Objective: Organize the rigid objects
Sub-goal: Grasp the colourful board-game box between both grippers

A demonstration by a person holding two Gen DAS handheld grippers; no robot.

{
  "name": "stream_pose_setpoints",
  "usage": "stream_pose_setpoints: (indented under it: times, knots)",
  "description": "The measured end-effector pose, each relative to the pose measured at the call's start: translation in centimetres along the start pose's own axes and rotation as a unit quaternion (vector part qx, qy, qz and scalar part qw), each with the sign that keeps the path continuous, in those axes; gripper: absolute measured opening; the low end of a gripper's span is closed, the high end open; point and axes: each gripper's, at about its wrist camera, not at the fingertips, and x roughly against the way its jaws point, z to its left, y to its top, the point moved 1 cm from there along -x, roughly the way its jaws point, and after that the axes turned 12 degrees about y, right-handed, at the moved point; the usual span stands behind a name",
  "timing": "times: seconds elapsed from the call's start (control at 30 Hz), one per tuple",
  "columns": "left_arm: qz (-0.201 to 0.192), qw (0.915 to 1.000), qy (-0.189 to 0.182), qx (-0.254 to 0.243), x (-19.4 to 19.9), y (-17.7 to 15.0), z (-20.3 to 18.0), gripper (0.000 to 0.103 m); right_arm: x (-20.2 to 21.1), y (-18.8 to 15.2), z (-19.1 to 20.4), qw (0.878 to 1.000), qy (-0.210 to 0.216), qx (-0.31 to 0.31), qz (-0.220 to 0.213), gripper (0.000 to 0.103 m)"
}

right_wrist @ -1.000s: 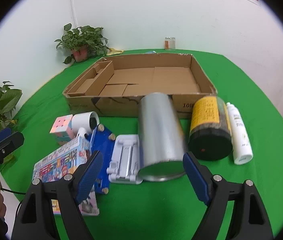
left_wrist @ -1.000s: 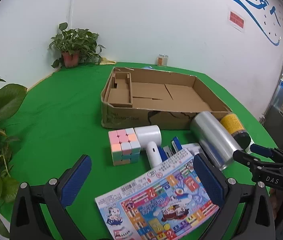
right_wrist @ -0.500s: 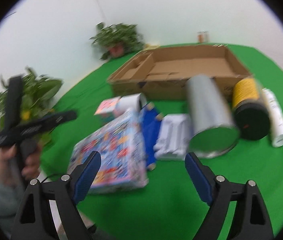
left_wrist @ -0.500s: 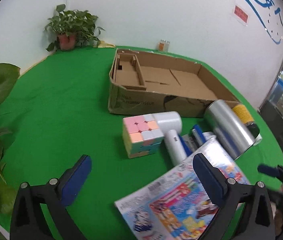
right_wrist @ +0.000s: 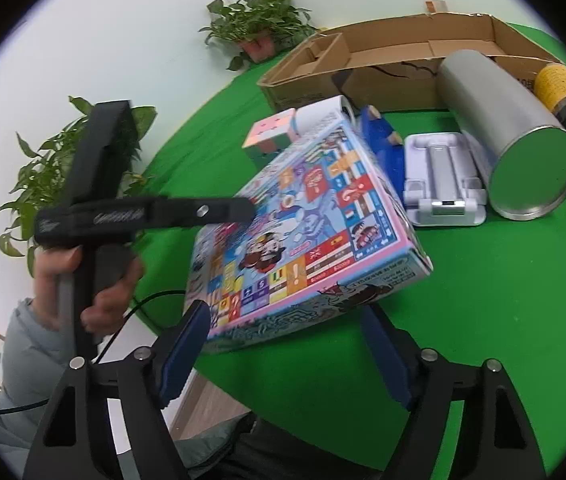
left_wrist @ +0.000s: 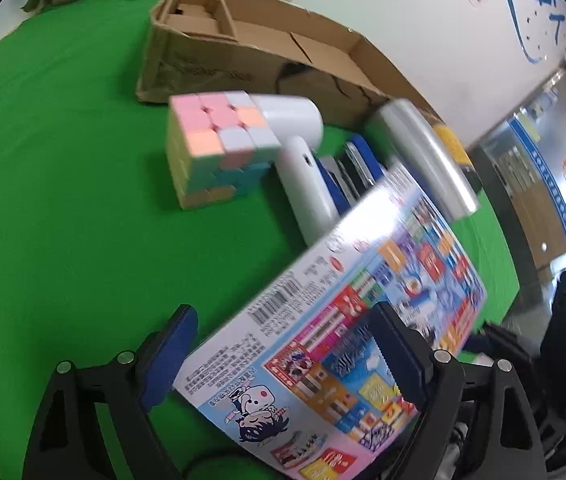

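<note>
A colourful board game box [left_wrist: 347,320] [right_wrist: 303,232] lies tilted at the near edge of the green table. My left gripper [left_wrist: 283,356] is open, its blue pads either side of the box's near end. My right gripper [right_wrist: 283,356] is open, its pads flanking another edge of the same box. A pastel cube [left_wrist: 211,148], a white hair dryer [left_wrist: 303,160], a blue item [right_wrist: 383,140], a white stand [right_wrist: 443,176], a silver cylinder [right_wrist: 503,128] and a yellow-labelled jar [right_wrist: 563,88] lie beyond. An open cardboard box [right_wrist: 403,48] stands behind them.
Potted plants [right_wrist: 259,28] stand at the table's far left and beside the table [right_wrist: 51,176]. The left gripper's handle and the hand on it [right_wrist: 95,232] show at the left of the right wrist view. A small jar [right_wrist: 433,2] stands behind the cardboard box.
Both grippers have moved in towards the game box, which now sits between each pair of pads. The box looks lifted and tilted compared with before.
</note>
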Motion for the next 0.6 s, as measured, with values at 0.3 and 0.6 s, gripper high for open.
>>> stream_pose_setpoints:
  times: [0.3,0.6]
  knots:
    - [0.043,0.9981,-0.044,0.004,-1.3,-2.1,-4.2,0.083,1.1,2.5,-3.7,0.999,-0.041,-0.012,-0.007,0.073]
    - [0.06,0.9943,-0.066,0.057,-2.5,-1.4,-2.8,0.083,5.1,3.1,-5.4,0.997,-0.066,-0.026,-0.019,0.073]
